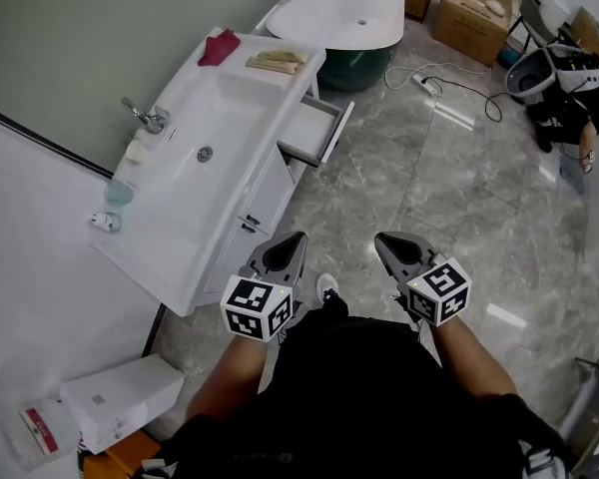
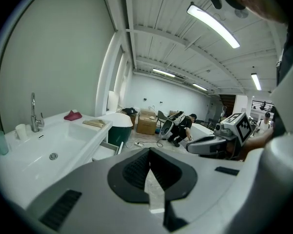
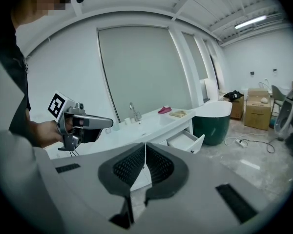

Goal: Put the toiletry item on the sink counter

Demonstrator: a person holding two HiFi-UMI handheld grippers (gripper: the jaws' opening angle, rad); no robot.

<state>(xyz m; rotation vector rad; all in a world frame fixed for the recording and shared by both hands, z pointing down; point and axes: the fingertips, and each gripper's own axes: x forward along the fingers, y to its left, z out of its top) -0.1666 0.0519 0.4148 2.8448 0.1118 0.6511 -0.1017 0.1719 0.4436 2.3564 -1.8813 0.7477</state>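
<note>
Not started, I reckon: left gripper (image 1: pixel 292 242) & right gripper (image 1: pixel 387 242) both pressed together, empty, beside the sink counter (image 1: pixel 175 262); can't tell which toiletry item is meant, so next: find it, spread jaws.

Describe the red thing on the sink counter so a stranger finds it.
Find the white sink counter along the wall and go to its far end, past the faucet. The red thing lies wall-side of a flat beige item, the only dark red piece there.
</note>
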